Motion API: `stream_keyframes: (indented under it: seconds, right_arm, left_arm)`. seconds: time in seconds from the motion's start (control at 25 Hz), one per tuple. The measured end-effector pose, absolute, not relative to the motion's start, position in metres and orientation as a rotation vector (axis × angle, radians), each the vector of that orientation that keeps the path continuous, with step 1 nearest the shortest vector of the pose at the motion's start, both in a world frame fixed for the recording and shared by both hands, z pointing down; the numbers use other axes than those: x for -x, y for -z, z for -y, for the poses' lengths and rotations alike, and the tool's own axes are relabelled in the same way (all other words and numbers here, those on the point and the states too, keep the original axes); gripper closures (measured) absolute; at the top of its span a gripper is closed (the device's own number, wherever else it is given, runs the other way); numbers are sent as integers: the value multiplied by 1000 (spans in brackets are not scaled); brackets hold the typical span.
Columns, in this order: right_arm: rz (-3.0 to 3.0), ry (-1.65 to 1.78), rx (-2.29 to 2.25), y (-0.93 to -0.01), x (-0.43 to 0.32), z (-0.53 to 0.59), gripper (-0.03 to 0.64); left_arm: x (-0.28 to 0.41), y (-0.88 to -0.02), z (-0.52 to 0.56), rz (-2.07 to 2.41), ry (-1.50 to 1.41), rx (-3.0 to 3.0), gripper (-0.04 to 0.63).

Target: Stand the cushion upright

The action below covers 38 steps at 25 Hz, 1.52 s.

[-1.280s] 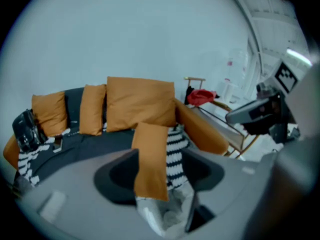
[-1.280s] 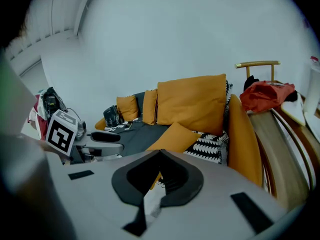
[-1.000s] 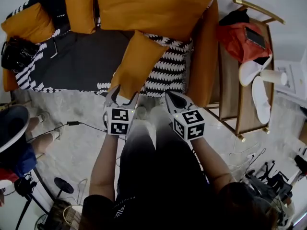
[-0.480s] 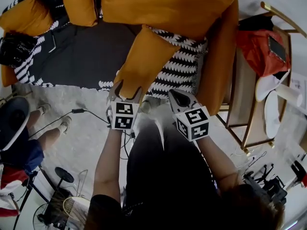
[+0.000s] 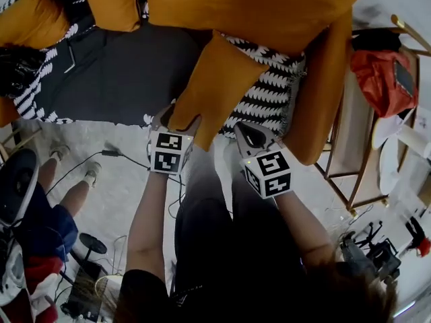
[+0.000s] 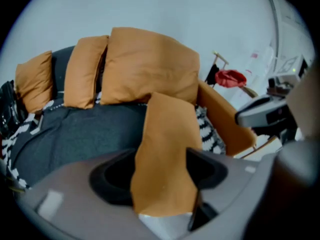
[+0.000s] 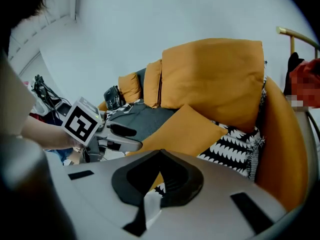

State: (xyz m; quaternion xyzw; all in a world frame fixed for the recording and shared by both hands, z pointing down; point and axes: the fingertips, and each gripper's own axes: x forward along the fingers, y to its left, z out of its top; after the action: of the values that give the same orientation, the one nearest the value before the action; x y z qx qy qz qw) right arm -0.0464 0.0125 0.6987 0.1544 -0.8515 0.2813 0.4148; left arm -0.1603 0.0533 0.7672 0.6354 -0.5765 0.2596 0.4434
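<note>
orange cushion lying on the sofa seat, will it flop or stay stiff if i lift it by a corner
The orange cushion looks soft and padded, so it would probably sag if lifted by one corner. All fabric, so likely light for its size. Stood on edge, it may tip unless leaned on the big back cushion.

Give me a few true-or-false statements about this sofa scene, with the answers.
1. The front cushion stands upright. False: it lies slanted on the seat.
2. Its near end sits between the parted jaws of the left gripper. True.
3. The right gripper has its jaws spread wide. False: they are together, with nothing in them.
4. The throw under the cushion is black and white. True.
</note>
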Motion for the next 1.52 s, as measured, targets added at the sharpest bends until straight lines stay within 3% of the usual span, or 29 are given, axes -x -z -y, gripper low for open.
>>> stream_keyframes:
  seconds: [0.24,0.52,0.84,1.16,1.52]
  right_arm:
    - [2116,-683,-401,-711,72,-29,621]
    - [2130,-718,-416,-563,120,-13,621]
    - [2103,-703,-385,-574,120,-17,622]
    - [2101,-697,-384,-574,108,-13,621]
    - [2110,-697,-403,-568,95,-8,621]
  left_arm:
    - [172,-792,-52,1294,-636,-1612,256]
    - [203,-647,-20,1169,-643,-1683,207]
    - [187,-657,-16,1056,-544,-1688,172]
    - [162,-657,-17,996,-512,-1698,181]
    - [160,-650,-19,971,-504,-1703,275]
